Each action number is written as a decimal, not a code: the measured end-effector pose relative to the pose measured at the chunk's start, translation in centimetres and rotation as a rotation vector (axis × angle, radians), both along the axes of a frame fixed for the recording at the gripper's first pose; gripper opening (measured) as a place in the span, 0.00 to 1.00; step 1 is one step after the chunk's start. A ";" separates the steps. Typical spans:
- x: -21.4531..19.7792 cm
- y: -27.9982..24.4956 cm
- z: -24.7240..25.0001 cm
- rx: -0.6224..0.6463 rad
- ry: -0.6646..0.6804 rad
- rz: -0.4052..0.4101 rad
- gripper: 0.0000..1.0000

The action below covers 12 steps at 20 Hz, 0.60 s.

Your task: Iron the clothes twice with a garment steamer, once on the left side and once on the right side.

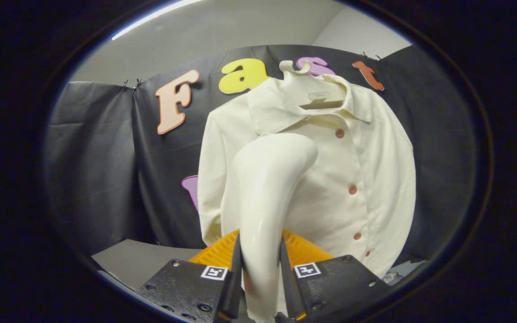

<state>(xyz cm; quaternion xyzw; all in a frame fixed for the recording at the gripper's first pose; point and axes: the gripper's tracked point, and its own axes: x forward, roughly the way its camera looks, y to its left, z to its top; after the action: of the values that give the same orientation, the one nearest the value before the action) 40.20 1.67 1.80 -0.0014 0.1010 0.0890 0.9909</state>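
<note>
Broadly, black cloth (pixel 106 179) drapes the booth's back wall in soft vertical folds, pinned along its top edge by small clips, with a pale plain wall and ceiling (pixel 222 40) above it and a bright strip of light running across the ceiling. Against the cloth hangs a cream shirt (pixel 375 179), a matte woven fabric with a spread collar, long sleeves falling at both sides, and a button placket running down its front; 4 round reddish-brown buttons (pixel 352 189) show along the placket. It hangs from a pale plastic hanger (pixel 301 69) whose hook curls above the collar; a small tag inside the neck is too blurred to read. A grey flat table (pixel 142 260) lies low beside the shirt's hem. The garment steamer (pixel 263 193) rises in front of the shirt: glossy, smooth cream plastic, a tall curved handle bending over at the top into a rounded head that sits near the shirt's chest, beside the placket; whether it touches the fabric cannot be told. The gripper (pixel 260 269) has both fingers (pixel 236 269) clamped on the steamer's handle, 1 on each side, with ribbed pads behind. Each finger mount bears a small square black-and-white marker (pixel 214 272)
</note>
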 end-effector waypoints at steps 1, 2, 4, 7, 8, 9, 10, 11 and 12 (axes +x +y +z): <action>-0.1 -0.2 -0.8 -0.015 0.015 0.001 0.40; -0.2 -0.5 -1.5 -0.022 0.028 0.004 0.40; -0.5 -0.6 -3.0 -0.020 0.055 0.016 0.40; -1.0 -0.7 -4.7 -0.012 0.082 0.038 0.40; -1.1 -0.9 -5.4 -0.014 0.088 0.043 0.40; -1.4 -1.1 -6.0 -0.014 0.100 0.049 0.40; -1.4 -1.2 -6.7 -0.009 0.110 0.053 0.40; -1.6 -1.4 -7.4 -0.008 0.125 0.058 0.40; -1.7 -1.8 -8.2 -0.007 0.140 0.058 0.40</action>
<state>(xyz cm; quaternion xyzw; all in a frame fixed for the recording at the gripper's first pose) 38.48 -0.08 -6.37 -0.0018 0.1702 0.1170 0.9784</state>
